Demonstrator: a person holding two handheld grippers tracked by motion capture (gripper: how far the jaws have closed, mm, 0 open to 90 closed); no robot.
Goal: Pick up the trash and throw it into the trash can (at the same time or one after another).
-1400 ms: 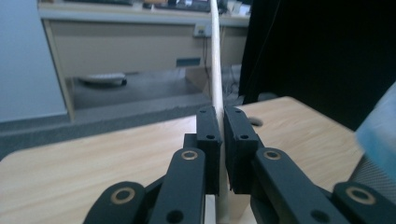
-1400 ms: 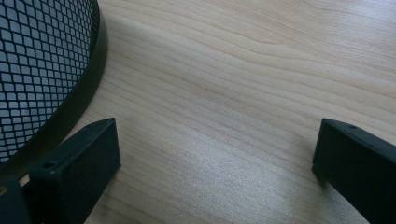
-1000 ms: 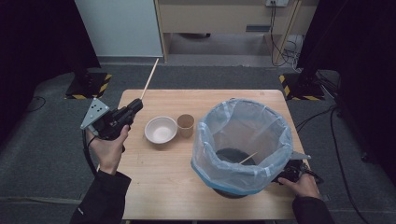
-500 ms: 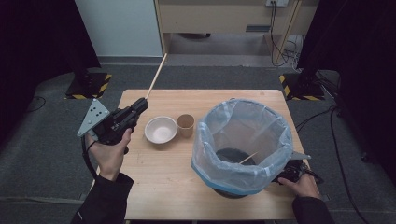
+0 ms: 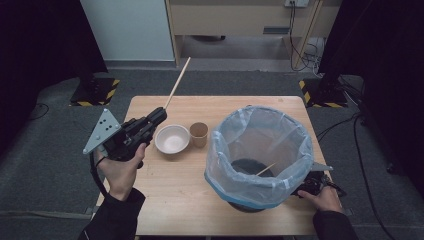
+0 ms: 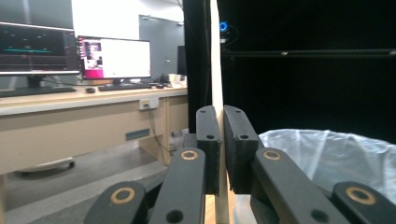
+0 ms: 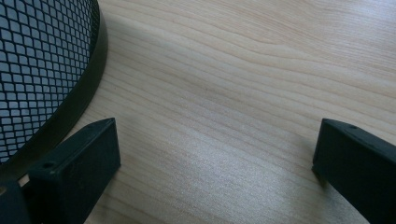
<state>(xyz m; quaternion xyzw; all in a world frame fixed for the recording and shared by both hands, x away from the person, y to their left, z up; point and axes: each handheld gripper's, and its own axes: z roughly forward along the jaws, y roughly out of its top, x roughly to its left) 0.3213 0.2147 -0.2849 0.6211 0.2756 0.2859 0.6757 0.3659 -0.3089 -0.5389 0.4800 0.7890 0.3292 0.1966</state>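
High view, near to far: the right gripper rested on the counter beside the bag-lined mesh wastebasket, its jaws wide apart with only bare wood between them. A wooden stick lay inside the basket. The left gripper, lifted above the counter's left side, had its jaws clamped on a chopstick pointing away over the far edge. Just beside it stood a white bowl and paper cup.
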